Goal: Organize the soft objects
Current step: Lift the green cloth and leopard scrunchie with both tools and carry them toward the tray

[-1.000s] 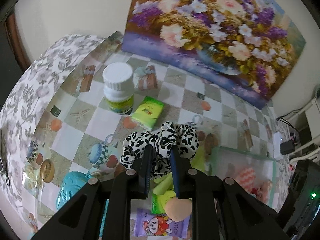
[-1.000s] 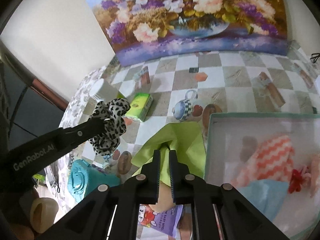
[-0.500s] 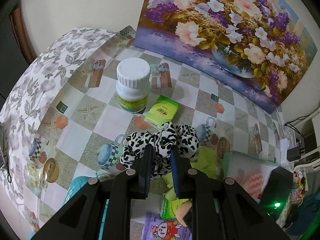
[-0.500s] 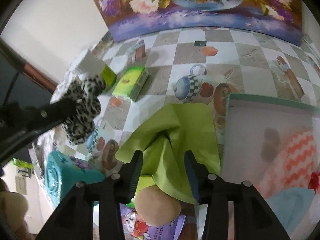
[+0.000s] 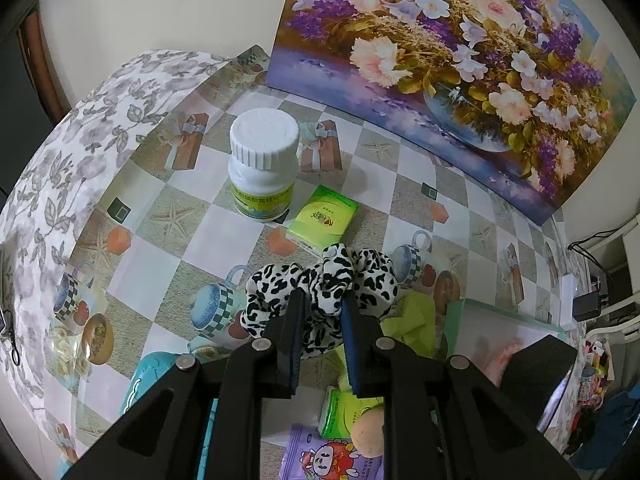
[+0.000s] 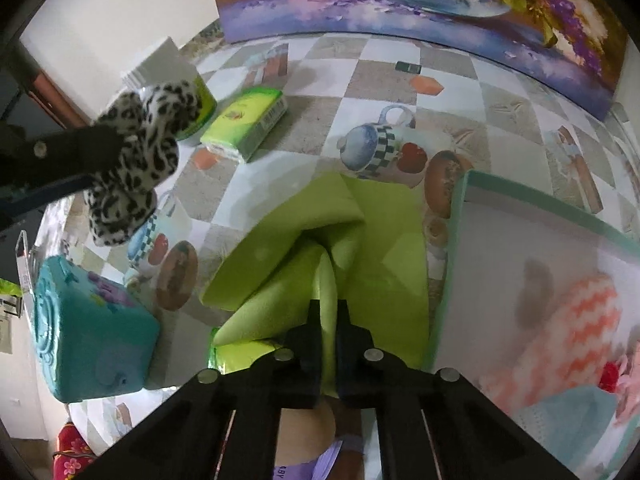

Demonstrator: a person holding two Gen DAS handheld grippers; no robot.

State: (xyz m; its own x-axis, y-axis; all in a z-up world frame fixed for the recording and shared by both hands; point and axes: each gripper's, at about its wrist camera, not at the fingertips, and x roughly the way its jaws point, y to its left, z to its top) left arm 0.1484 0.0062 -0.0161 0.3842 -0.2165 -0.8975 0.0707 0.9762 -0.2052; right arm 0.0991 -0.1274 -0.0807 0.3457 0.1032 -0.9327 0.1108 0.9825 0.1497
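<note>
Both grippers loaded, mid-sort: soft items on their way to the tray.
Left gripper [image 5: 322, 312] pinches the leopard scrunchie [image 5: 320, 284], held above the table [image 5: 132, 248]; right gripper [image 6: 329, 320] jaws pressed together on a fold of the green cloth [image 6: 320, 240], which lies on the table just beside the tray [image 6: 456, 240]. Next move likely: lift the cloth clear, carry it over the rim, drop it by the zigzag cloth [image 6: 580, 320].

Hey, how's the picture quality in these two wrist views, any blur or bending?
Left wrist view: sharp; the fisheye bows the flower painting and darkens the corners. Right wrist view: softer; the leopard-print scrunchie is smeared, while the green cloth in the right tongs reads clearly.
</note>
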